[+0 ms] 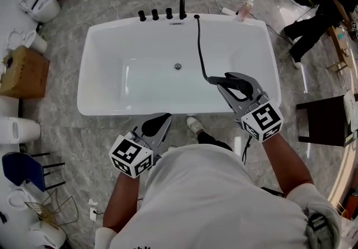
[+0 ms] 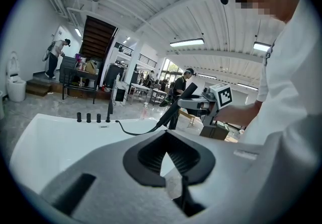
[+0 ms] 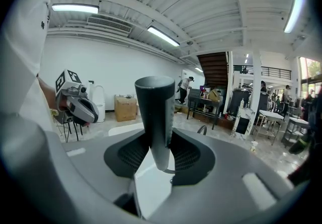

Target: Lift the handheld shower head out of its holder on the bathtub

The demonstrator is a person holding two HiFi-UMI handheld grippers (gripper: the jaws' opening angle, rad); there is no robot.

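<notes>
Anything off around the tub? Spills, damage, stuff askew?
Nothing stands out. The shower head is clamped in the right gripper over the bathtub, and its hose trails back to the far rim. No spill or damage shows.

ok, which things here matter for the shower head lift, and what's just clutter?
Job: shower head, its hose, bathtub, right gripper holding the head.
Lying about: pink bottle, cardboard box, toilet, blue chair, empty left gripper.
</notes>
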